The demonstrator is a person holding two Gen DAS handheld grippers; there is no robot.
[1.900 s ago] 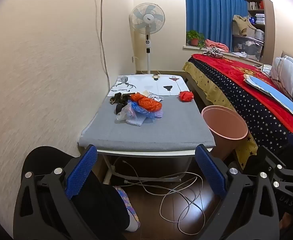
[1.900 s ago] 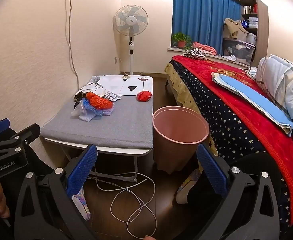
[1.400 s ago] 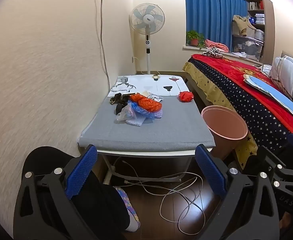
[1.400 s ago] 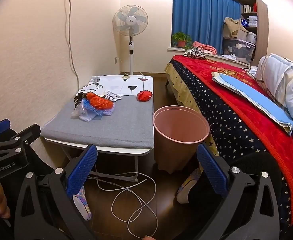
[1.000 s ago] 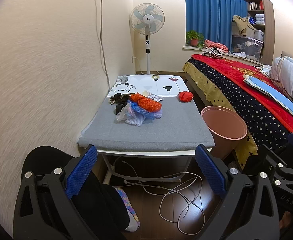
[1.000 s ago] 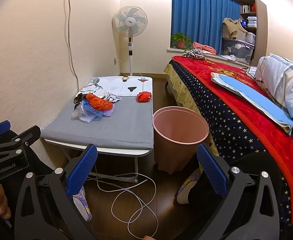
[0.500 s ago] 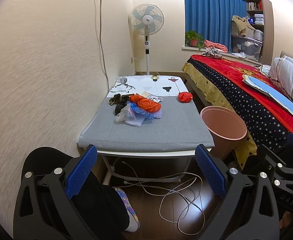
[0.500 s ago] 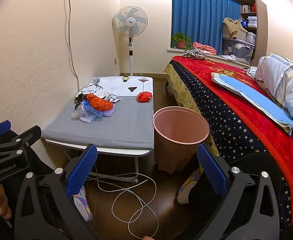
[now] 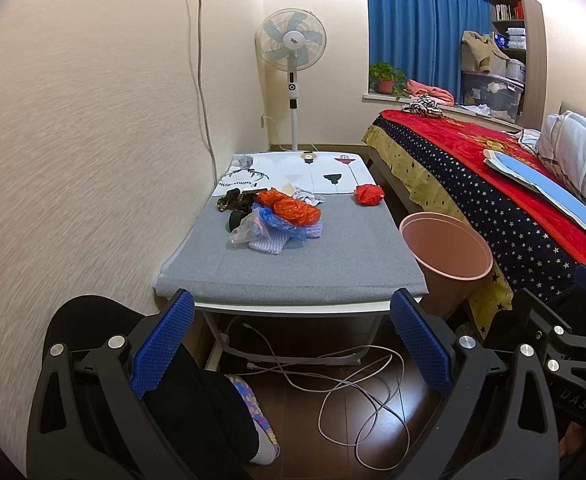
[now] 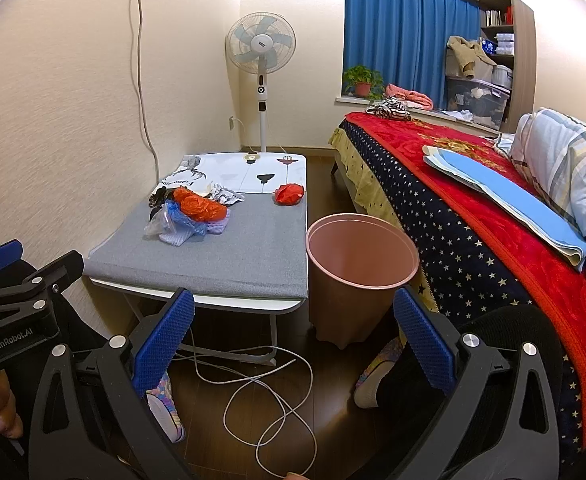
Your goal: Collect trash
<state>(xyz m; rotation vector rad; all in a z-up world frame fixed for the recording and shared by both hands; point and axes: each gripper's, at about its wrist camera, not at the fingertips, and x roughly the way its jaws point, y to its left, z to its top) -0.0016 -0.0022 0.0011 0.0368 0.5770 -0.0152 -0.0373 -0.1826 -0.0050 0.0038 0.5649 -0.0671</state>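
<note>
A heap of trash (image 9: 277, 222) (image 10: 191, 216), orange, blue and clear plastic bags with dark bits, lies on the grey-topped low table (image 9: 313, 268) (image 10: 233, 264). A crumpled red bag (image 9: 369, 194) (image 10: 289, 194) lies apart at the table's far right. A pink bin (image 9: 447, 256) (image 10: 359, 272) stands on the floor right of the table. My left gripper (image 9: 293, 344) hangs open before the table's near edge, holding nothing. My right gripper (image 10: 293, 344) is open too, low between table and bin.
A white cable (image 9: 357, 384) (image 10: 269, 392) loops on the dark floor under the table. A bed with a red starred blanket (image 9: 493, 184) (image 10: 493, 216) fills the right side. A standing fan (image 9: 291, 46) is at the back wall. The person's knees and slippered feet (image 10: 377, 376) are below.
Both views have shifted only slightly; the grippers stay open and the trash, table and bin are unmoved.
</note>
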